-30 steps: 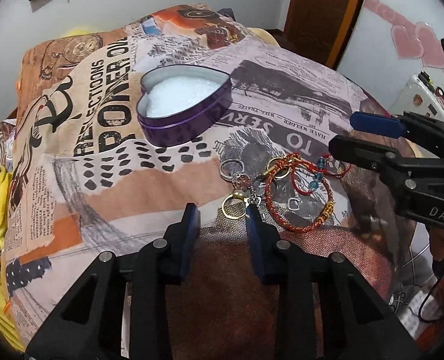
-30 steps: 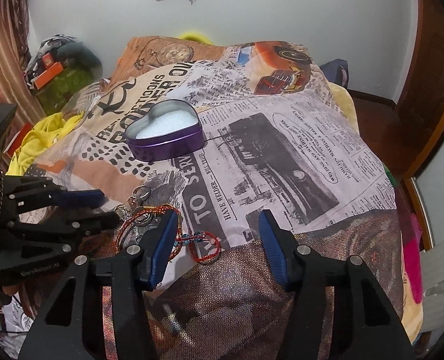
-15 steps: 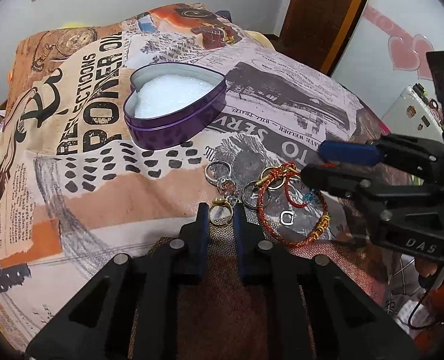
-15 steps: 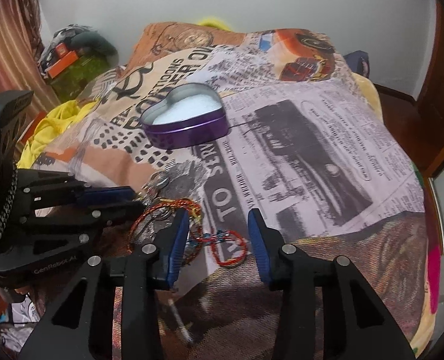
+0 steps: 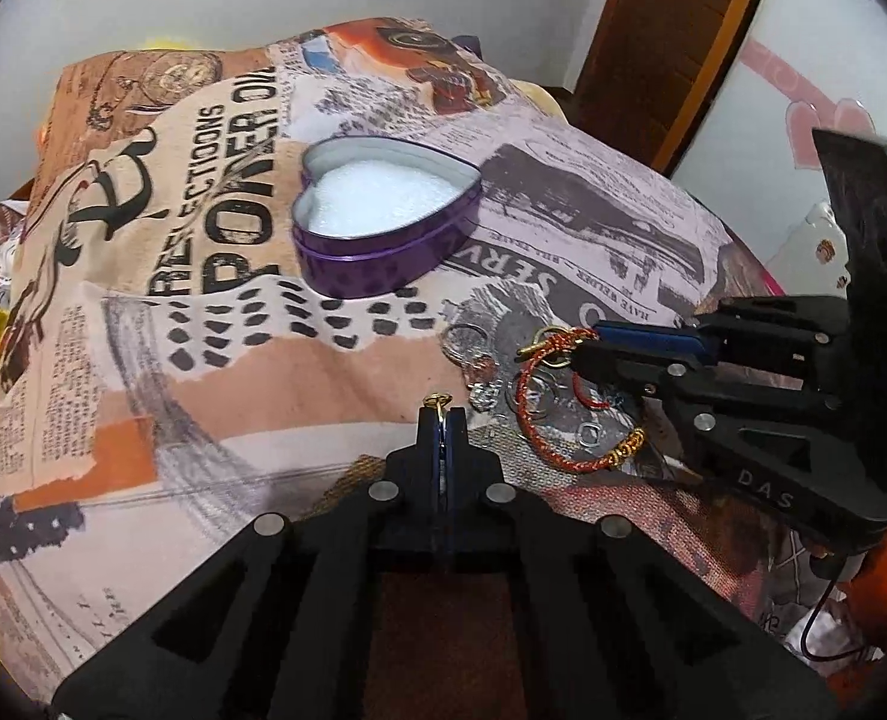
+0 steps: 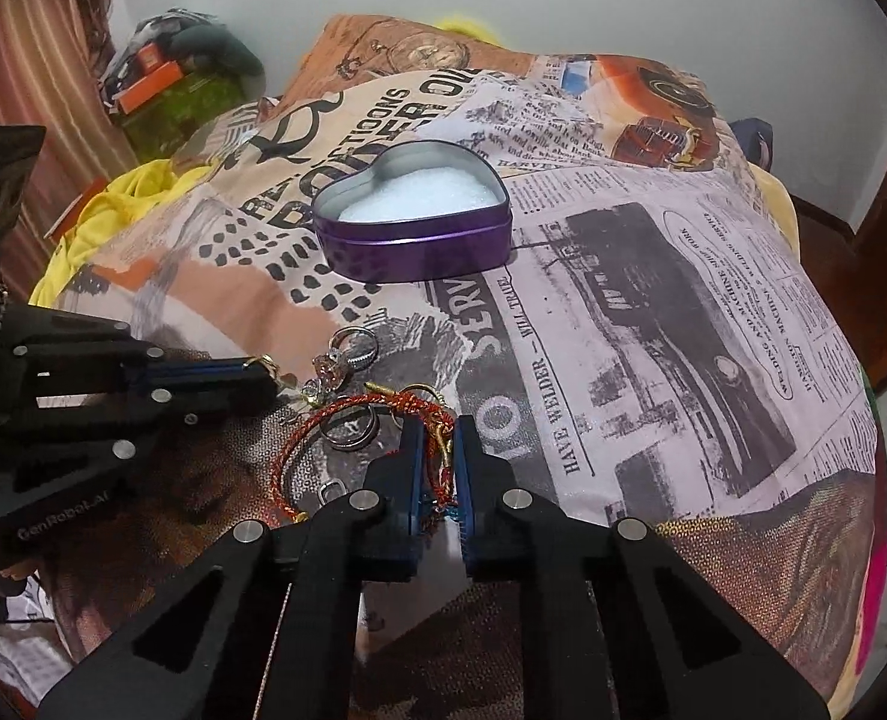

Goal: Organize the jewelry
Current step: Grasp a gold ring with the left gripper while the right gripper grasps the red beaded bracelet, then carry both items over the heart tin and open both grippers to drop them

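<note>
A purple heart-shaped tin [image 5: 383,222] with white padding sits open on the printed bedspread; it also shows in the right wrist view [image 6: 413,222]. A pile of jewelry lies nearer me: silver rings [image 5: 473,354], a red and gold braided bracelet [image 5: 569,426] and a thin red cord. My left gripper [image 5: 441,414] is shut on a small gold ring [image 5: 437,401], whose top shows above the fingertips. My right gripper [image 6: 440,438] is shut on the red cord bracelet [image 6: 437,420] beside the braided bracelet [image 6: 299,450] and rings [image 6: 353,348].
The bedspread [image 5: 143,300] covers a bed that falls away at its edges. Yellow cloth [image 6: 113,198] and clutter lie at the left. A wooden door [image 5: 671,30] and a white panel with pink hearts stand at the right.
Both grippers have closed: the left on the gold ring, the right on the red cord bracelet. Both moved in over the jewelry pile.
</note>
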A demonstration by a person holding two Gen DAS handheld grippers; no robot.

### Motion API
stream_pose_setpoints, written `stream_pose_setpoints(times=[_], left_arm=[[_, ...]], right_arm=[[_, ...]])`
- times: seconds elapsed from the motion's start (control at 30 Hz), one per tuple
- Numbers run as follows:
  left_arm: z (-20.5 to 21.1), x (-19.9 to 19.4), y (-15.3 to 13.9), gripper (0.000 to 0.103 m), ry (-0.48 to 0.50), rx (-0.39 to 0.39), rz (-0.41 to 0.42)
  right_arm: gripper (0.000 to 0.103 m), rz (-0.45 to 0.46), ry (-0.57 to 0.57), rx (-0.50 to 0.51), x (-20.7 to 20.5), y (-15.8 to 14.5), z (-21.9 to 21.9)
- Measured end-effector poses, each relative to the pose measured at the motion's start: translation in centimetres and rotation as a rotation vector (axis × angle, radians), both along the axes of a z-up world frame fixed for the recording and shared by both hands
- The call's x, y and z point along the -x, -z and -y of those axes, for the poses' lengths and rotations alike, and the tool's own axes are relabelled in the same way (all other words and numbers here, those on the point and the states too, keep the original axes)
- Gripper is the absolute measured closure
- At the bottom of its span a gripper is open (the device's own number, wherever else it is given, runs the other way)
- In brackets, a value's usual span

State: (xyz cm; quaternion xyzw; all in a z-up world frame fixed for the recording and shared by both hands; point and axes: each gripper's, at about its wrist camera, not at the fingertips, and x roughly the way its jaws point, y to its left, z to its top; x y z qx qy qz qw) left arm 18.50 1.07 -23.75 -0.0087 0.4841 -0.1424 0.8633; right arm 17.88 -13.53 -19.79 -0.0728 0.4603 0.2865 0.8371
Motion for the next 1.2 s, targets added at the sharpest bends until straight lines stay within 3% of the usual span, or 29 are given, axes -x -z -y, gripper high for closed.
stream_pose_setpoints(times=[0.23, 0.87, 1.2], left_arm=[[-1.1, 0.5, -1.3, 0.103, -0.043, 0.009, 0.035], [-3.0, 2.0, -7.2, 0.103, -0.107, 0.035, 0.200], [-3.2, 0.7, -8.7, 0.103, -0.112, 0.036, 0.248]], right_arm=[[0.097, 0.016, 0.028, -0.028, 0.2, -1.2, 0.7], [0.097, 0.188, 0.086, -0.081, 1.1, -8.0, 0.9], [0.097, 0.243, 0.096, -0.095, 0.1, -9.2, 0.2]])
